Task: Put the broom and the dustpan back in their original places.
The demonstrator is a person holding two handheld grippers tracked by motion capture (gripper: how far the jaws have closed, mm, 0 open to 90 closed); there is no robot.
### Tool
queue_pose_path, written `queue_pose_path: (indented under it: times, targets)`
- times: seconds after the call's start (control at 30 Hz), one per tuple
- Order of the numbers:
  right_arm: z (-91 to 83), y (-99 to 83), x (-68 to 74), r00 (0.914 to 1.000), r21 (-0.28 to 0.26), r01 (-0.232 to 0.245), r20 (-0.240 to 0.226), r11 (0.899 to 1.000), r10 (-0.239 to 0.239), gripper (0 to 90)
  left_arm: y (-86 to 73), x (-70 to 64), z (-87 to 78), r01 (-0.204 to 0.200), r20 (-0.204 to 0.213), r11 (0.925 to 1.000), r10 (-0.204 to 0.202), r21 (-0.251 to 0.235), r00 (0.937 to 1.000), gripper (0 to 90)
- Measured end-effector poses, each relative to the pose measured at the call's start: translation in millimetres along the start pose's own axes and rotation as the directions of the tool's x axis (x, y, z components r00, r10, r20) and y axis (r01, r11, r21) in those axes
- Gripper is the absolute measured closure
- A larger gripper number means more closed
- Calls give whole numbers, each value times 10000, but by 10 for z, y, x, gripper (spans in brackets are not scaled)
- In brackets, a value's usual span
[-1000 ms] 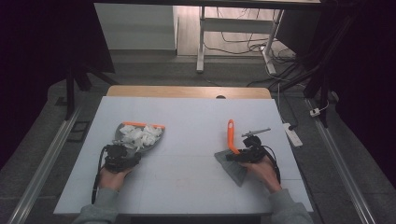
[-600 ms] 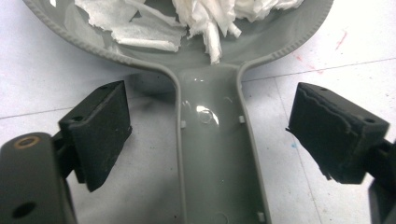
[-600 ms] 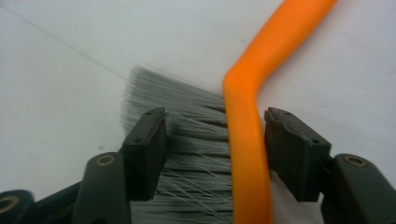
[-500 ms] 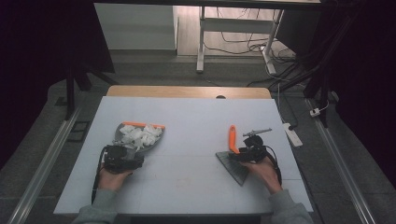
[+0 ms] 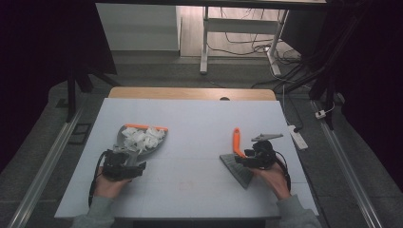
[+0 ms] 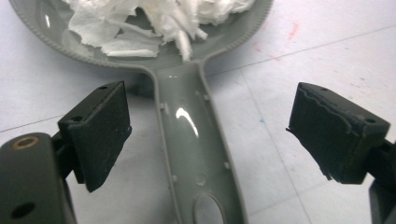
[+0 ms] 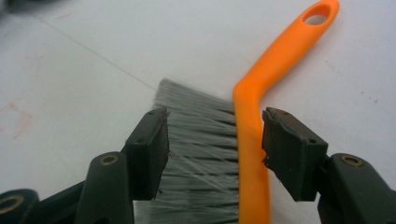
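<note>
- Pale grey-white table top [image 5: 199, 137] fills the middle of the high view, with a wooden edge at its far side, dark floor around it and cables trailing behind.
- On the left half lies a grey dustpan [image 5: 138, 142] with an orange lip at its far edge, its pan heaped with torn white paper scraps [image 5: 141, 137].
- Its handle [image 6: 194, 149] points back toward the person and runs between the jaws of the left gripper [image 6: 210, 135], seen close in the left gripper view.
- Those jaws stand wide apart, one on each side of the handle, neither pad touching it; the person's left hand [image 5: 108, 186] holds that gripper low over the table.
- Faint red marks show on the bare surface between the two tools.
- On the right half lies a hand brush [image 5: 236, 156], its orange handle [image 7: 275, 70] pointing away from the person and its grey bristles [image 7: 196, 154] fanned flat on the table.
- The right gripper [image 7: 212, 154] straddles the brush head, jaws parted: one pad sits over the bristles, the other just beside the orange spine.
- The right hand [image 5: 274, 176] holds that gripper near the table's right edge.
</note>
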State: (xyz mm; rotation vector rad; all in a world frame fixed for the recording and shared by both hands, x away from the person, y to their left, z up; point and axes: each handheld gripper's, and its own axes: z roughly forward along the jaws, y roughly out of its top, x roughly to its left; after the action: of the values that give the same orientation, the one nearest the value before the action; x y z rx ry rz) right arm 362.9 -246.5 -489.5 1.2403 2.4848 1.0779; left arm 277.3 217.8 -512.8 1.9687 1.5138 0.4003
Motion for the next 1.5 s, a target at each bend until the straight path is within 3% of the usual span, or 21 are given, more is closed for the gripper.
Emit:
queue_pose_path:
  times: [0.27,0.5,0.63,0.83,1.13,1.5]
  targets:
    - [-105,-102,31,9995,-158,291,-92,9995,-293,425,-47,-19,-100,-530,502,9983,541,-232,9973,164]
    - [-191,-229,34,9985,-385,529,-88,9979,-533,427,-139,-71,-199,-1313,1035,9905,1349,-410,9854,175]
    - [-255,-332,57,9967,-634,792,-102,9948,-800,428,-212,-43,-255,-1526,1333,9863,1598,-628,9781,182]
    - [-315,-467,69,9945,-963,1037,-59,9899,-1048,431,-270,33,-291,-1407,1522,9849,1551,-1013,9761,202]
    - [-308,-513,110,9900,-926,1408,115,9857,-1404,437,-258,28,-218,-1676,1889,9839,1764,-616,9660,204]
    - [-318,-506,107,9896,-944,1438,67,9851,-1438,438,-257,12,-202,-1683,1953,9846,1743,-473,9651,205]
